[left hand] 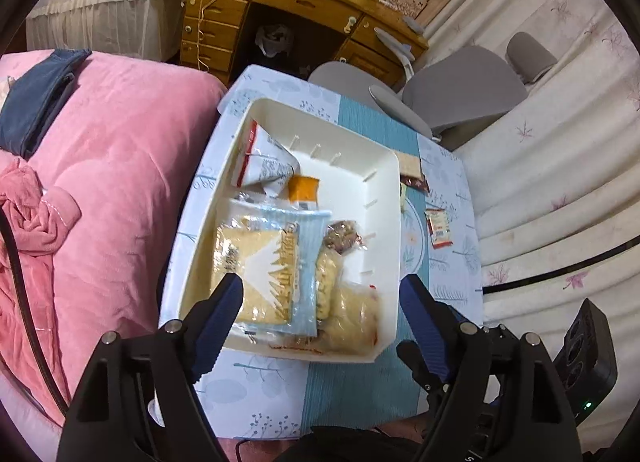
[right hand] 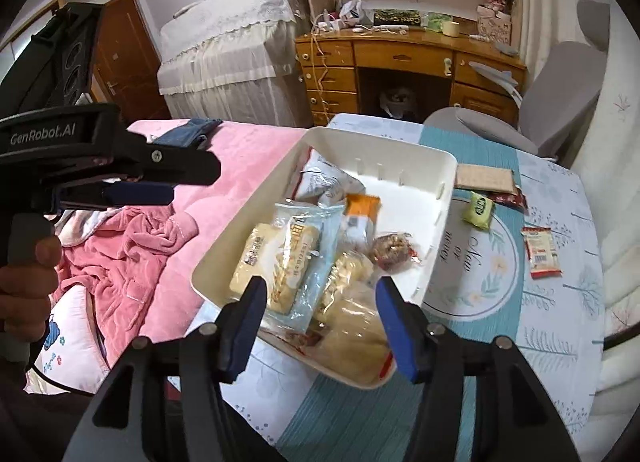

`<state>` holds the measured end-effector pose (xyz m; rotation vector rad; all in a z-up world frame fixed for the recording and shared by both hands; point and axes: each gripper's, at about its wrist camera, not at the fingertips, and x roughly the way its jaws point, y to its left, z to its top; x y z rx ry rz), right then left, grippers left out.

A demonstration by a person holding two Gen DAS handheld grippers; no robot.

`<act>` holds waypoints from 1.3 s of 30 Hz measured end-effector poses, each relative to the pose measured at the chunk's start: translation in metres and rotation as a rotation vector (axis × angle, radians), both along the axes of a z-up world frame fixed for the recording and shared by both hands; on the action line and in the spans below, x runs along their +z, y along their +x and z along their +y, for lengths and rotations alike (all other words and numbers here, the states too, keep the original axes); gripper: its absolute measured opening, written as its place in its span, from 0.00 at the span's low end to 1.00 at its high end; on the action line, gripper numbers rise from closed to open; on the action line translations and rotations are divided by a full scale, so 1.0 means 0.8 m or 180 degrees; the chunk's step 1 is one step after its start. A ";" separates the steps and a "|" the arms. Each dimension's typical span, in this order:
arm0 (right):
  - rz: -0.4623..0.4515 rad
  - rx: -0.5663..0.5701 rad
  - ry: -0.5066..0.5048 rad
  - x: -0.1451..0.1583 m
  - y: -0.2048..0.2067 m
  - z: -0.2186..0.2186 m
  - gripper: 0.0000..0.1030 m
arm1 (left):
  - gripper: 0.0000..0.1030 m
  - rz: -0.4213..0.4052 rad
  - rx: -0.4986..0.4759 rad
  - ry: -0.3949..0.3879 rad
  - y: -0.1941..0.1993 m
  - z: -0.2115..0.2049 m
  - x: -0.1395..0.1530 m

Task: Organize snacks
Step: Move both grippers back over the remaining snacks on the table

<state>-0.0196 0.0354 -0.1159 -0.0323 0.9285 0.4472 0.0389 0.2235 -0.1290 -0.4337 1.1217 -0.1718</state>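
A white bin [left hand: 384, 190] [right hand: 444, 178] sits on the patterned table and holds several snacks: a blue cracker pack [left hand: 272, 266] [right hand: 296, 258], an orange packet [left hand: 304, 190] [right hand: 360, 210], a white bag [left hand: 264, 162], a nut bar [left hand: 340, 238] [right hand: 392, 250] and bread packs [right hand: 352, 314]. My left gripper [left hand: 320, 298] is open and empty above the bin's near end. My right gripper [right hand: 320, 294] is open and empty above the bin's near corner. On the table right of the bin lie a red-white packet [right hand: 542, 252] [left hand: 438, 228], a green packet [right hand: 478, 210], a dark red packet [right hand: 510, 198] and a brown cracker [right hand: 484, 178].
A pink blanket [left hand: 112, 182] on a bed lies left of the table. A grey chair [left hand: 460, 90] stands at the table's far side, with a wooden desk [right hand: 400, 62] behind. The left gripper body [right hand: 100, 166] shows at left in the right wrist view.
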 end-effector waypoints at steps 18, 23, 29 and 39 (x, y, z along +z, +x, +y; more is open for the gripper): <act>0.0128 -0.0509 0.0125 -0.012 0.034 -0.133 0.57 | 0.80 0.0017 -0.0314 0.0174 0.039 -0.145 0.002; 0.0154 -0.0658 0.0182 -0.018 0.051 -0.184 0.57 | 0.80 -0.0025 -0.0387 0.0219 0.054 -0.196 0.002; 0.0212 -0.0750 0.0162 -0.036 0.071 -0.241 0.57 | 0.80 -0.0128 -0.0304 0.0377 0.082 -0.248 -0.006; 0.0086 -0.0912 0.0207 -0.059 0.106 -0.322 0.57 | 0.79 -0.0260 -0.0335 0.0647 0.134 -0.337 -0.036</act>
